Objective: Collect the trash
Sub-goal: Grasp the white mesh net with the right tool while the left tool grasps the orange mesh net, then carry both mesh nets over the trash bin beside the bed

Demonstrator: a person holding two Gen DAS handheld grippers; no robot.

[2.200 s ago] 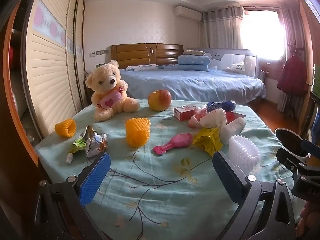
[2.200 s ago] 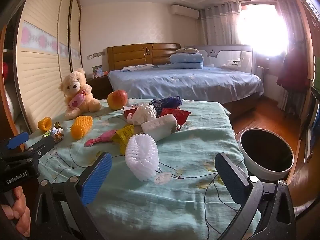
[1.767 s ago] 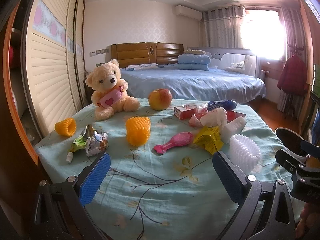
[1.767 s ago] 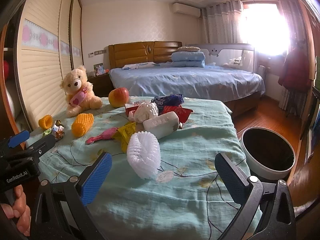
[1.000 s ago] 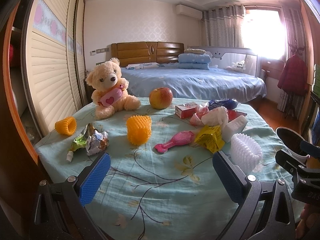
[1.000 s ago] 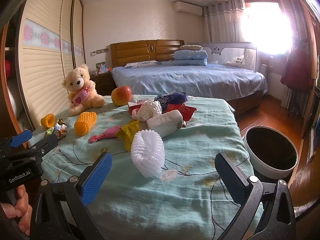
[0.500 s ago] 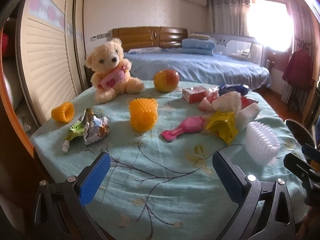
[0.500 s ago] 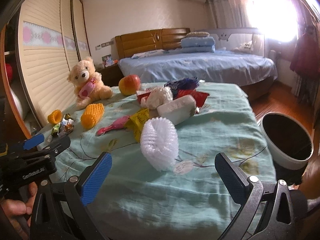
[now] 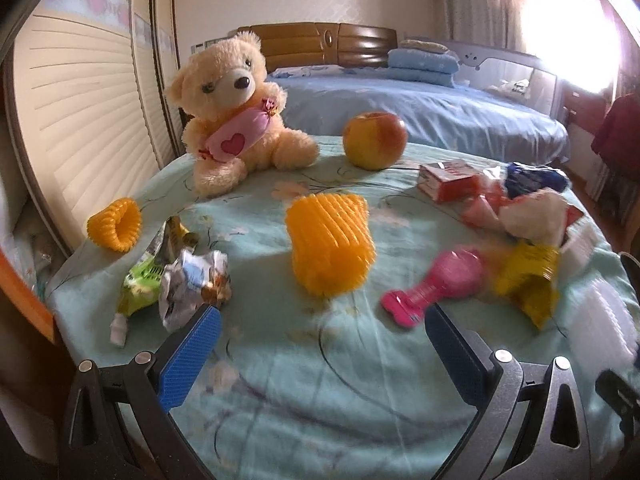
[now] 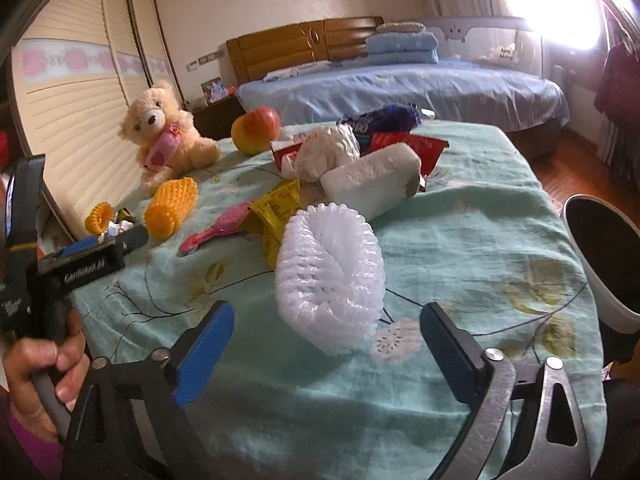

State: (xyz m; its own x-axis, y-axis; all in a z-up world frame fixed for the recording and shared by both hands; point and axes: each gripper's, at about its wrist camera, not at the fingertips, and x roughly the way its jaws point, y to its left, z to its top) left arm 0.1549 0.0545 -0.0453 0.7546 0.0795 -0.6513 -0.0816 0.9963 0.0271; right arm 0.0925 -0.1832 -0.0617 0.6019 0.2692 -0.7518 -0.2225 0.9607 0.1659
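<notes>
My left gripper (image 9: pixel 320 328) is open and empty, low over the green tablecloth (image 9: pixel 304 376). Crumpled foil wrappers (image 9: pixel 188 284) lie just past its left finger. An orange foam net (image 9: pixel 330 244) stands ahead of it. My right gripper (image 10: pixel 326 332) is open and empty, with a white foam fruit net (image 10: pixel 330 272) just ahead between its fingers. A yellow wrapper (image 10: pixel 278 208), a white foam block (image 10: pixel 372 180) and red packets (image 10: pixel 412 146) lie beyond. The white bin (image 10: pixel 604 264) stands at the right, off the table.
A teddy bear (image 9: pixel 232 108), an apple (image 9: pixel 374 146), a pink toy (image 9: pixel 432 288) and a small orange net (image 9: pixel 114 224) also sit on the table. A louvred wardrobe (image 9: pixel 80 92) is on the left; a blue bed (image 9: pixel 420 112) lies behind.
Both grippers have moved forward and down toward the table. The left one has closed in on the wrappers and orange net, the right one on the white foam net. Both stay open.
</notes>
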